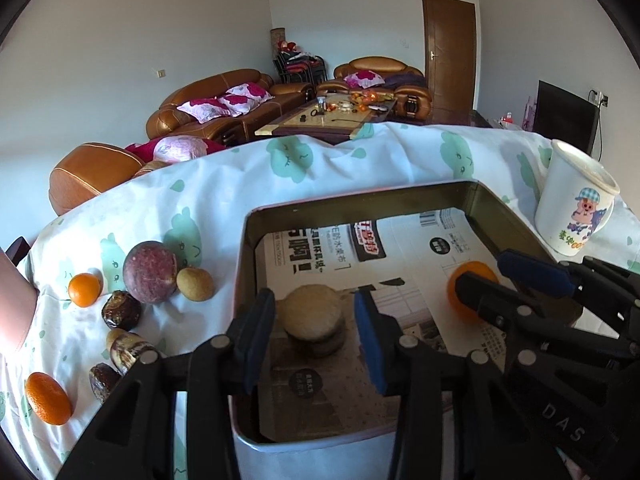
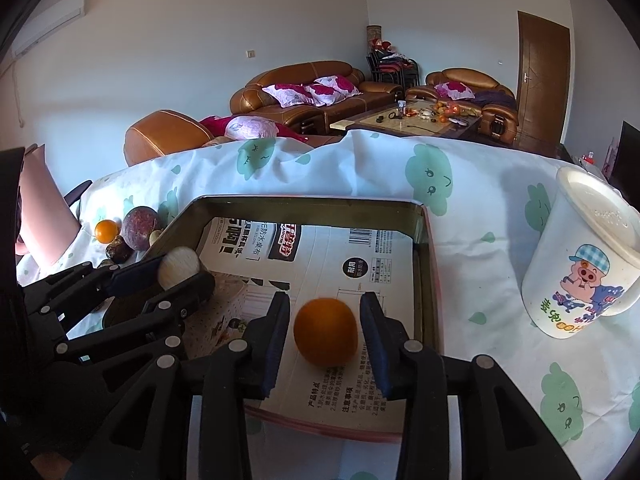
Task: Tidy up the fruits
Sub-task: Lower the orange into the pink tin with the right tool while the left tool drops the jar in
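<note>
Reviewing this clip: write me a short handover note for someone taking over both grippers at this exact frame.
Left gripper: open, fingers either side of the pale round fruit lying in the tin tray, not clamped.
Right gripper: open, straddling the orange on the tray's paper lining, gaps on both sides.
Done: two fruits are in the tray.
Left: on the cloth to the tray's left lie the passion fruit, a small tan fruit, two small oranges and several dark dates.
The cartoon cup stands right of the tray, clear of it.
</note>
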The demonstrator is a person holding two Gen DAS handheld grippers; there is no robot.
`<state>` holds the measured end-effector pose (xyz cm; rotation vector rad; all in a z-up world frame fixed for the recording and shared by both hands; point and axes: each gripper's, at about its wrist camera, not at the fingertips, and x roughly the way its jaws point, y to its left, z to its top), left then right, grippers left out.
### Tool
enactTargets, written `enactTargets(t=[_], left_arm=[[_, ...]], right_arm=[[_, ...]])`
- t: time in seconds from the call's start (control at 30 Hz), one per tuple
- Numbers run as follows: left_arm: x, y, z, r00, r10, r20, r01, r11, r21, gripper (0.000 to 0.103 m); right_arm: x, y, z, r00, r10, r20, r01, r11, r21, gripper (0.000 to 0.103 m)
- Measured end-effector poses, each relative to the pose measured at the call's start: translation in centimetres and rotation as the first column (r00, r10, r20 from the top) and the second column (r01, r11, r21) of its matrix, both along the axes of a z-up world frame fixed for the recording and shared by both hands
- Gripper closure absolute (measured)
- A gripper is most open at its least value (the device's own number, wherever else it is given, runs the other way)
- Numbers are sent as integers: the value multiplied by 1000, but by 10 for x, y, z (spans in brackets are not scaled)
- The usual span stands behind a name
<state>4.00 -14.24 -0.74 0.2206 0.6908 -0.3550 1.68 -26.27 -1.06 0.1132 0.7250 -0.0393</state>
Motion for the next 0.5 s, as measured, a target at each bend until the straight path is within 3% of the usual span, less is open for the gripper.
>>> enactTargets(t=[0.03,0.17,0.2,0.23,0.27,0.3,0.5], left_arm=[[-2,1,1,1000,12,18,-12,1000,8,49],[-10,9,9,999,18,30,-17,1000,-24,45],[-12,11,11,999,31,36,-30,999,-24,33],[-15,13,14,998,45,52,-44,999,-24,10],[-20,16,17,995,56,81,-54,998,-29,2],[-25,18,20,991,63,119,-59,998,-35,0],[-42,27,25,976,63,208,-68,998,13,0]], right_arm=[[-1,-1,1,1000,-8,8,8,1000,5,58],[-7,-10,9,997,-49,66,47,998,29,52],[-10,-13,11,994,-62,86,59,998,37,45],[-12,-16,15,991,-73,108,68,997,47,35],[-15,-18,17,988,-84,132,76,995,61,31],[-19,-20,20,982,-96,160,85,994,71,26],[-28,-24,28,962,-140,233,127,989,71,26]])
